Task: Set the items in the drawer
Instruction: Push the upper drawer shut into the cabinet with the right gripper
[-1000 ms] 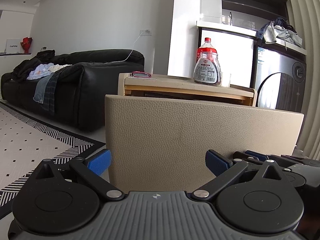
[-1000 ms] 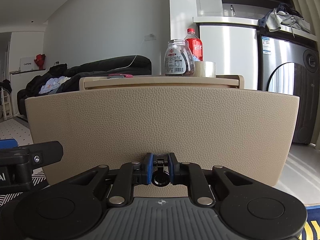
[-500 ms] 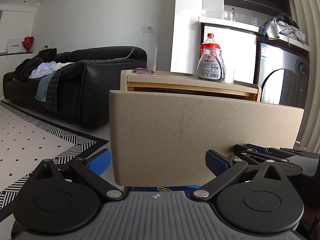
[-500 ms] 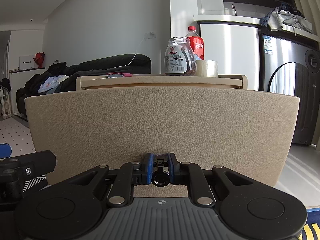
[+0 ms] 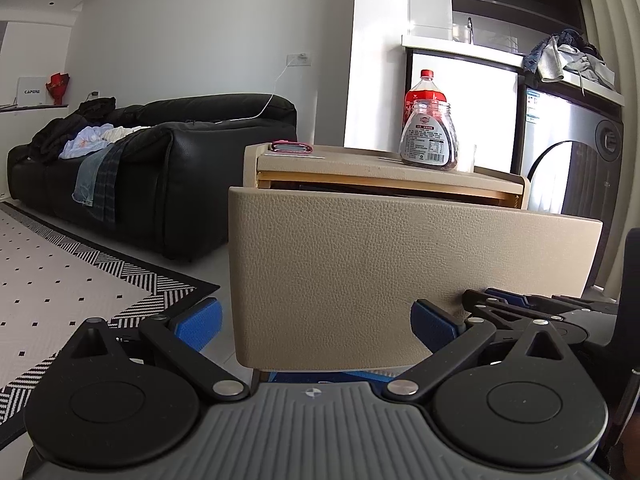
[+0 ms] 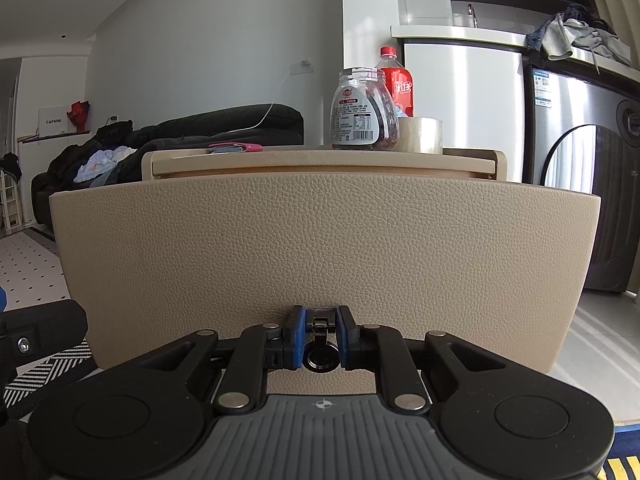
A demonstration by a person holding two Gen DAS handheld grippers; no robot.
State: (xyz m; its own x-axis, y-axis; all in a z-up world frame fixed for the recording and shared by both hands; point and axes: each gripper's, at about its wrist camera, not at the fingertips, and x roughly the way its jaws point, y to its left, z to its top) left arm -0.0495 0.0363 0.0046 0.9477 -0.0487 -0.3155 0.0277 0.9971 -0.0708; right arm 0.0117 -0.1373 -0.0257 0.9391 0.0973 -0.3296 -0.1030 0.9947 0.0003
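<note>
A beige leather-textured drawer front (image 6: 320,256) stands pulled out from its cabinet (image 6: 320,160). My right gripper (image 6: 319,338) is shut on the small black drawer handle (image 6: 319,326) at the front's lower middle. My left gripper (image 5: 316,320) is open, low at the drawer front's (image 5: 400,280) left corner, with nothing between its blue pads (image 5: 200,322). On the cabinet top stand a dark-filled jar (image 6: 362,114), a red cola bottle (image 6: 396,80), a roll of clear tape (image 6: 420,135) and a pink flat item (image 6: 236,147). The drawer's inside is hidden.
A black sofa (image 5: 160,160) with clothes lies to the left, beside a black-and-white patterned rug (image 5: 60,280). A steel washing machine (image 6: 580,192) stands at the right under a counter with heaped clothes (image 6: 580,36). The right gripper's body (image 5: 560,316) shows low right in the left wrist view.
The drawer front has come further out from the cabinet with my right gripper still shut on its handle. The left gripper has drawn back and to the left, staying open.
</note>
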